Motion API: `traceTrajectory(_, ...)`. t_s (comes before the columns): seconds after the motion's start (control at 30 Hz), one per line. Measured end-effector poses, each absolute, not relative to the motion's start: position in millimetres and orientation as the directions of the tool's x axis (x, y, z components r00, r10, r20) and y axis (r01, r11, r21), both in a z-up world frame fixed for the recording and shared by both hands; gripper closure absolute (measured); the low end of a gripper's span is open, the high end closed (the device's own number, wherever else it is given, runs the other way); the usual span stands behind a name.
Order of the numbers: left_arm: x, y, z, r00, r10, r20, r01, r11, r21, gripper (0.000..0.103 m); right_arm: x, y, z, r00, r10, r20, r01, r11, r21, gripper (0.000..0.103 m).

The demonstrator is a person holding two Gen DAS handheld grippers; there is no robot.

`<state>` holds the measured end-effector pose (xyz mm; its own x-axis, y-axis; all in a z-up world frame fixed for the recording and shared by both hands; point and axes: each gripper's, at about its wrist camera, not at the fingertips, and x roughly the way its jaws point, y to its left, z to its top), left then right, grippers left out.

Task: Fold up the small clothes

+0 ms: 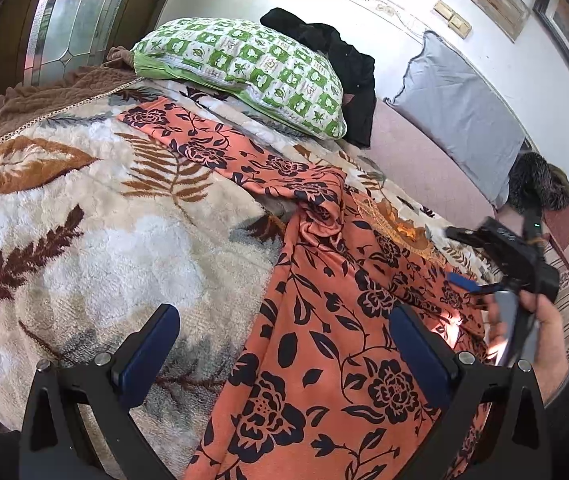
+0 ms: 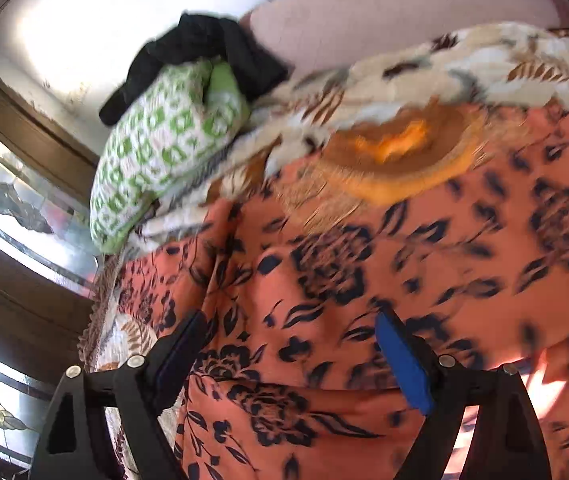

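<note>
An orange garment with a dark floral print [image 1: 324, 340] lies spread and partly bunched on a fluffy leaf-patterned blanket [image 1: 84, 220]. One long part of it stretches toward the pillows. Its embroidered yellow neckline [image 2: 396, 152] faces the far side. My left gripper [image 1: 284, 320] hovers open just above the cloth's near edge, nothing between its blue pads. My right gripper [image 2: 290, 328] is open over the garment [image 2: 364, 280], nothing pinched. In the left wrist view a hand [image 1: 548, 328] holds that right gripper [image 1: 462, 260] blurred at the garment's right side.
A green-and-white patterned pillow [image 1: 244, 72] rests at the blanket's far end with black clothing [image 1: 344, 52] heaped behind it. A grey pillow [image 1: 460, 120] leans on the white wall over a pink sheet [image 1: 416, 160]. A leaded-glass door [image 1: 76, 12] stands far left.
</note>
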<state>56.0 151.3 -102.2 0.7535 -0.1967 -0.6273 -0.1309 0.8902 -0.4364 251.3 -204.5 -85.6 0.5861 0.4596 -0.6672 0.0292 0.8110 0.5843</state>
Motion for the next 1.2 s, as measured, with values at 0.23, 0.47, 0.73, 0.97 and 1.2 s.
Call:
traceTrajectory(0.23,67,138,-119,0.713,-0.181,-0.677,-0.147,0.906,-0.397,0.0,260,-363,-122,0.598,0.42,-0.682,0.245,0.715,0.655,0.014)
traceTrajectory(0.47,81,118,-131,0.68,-0.155,-0.717,-0.131,0.936,-0.327,0.0,257,-453,-135,0.639,0.271,-0.72,0.367,0.714,0.596,0.013)
traceTrajectory(0.73,89,111,-140,0.653,-0.132,-0.746,-0.133,0.949,-0.284,0.0,311,-409,-116,0.633,0.548,-0.547,0.055,0.673,0.737,0.013)
traceTrajectory(0.97,90,117,-141,0.642,-0.132,-0.756,-0.161,0.94,-0.301,0.0,291,-430,-130,0.693,0.388,-0.607,0.23,0.679,0.697,0.014)
traceTrajectory(1.2,86,124,-149,0.612,-0.101,-0.784,-0.199,0.94,-0.277,0.0,248,-373,-178,0.524,0.473,-0.708,0.196,0.742,0.641,0.016)
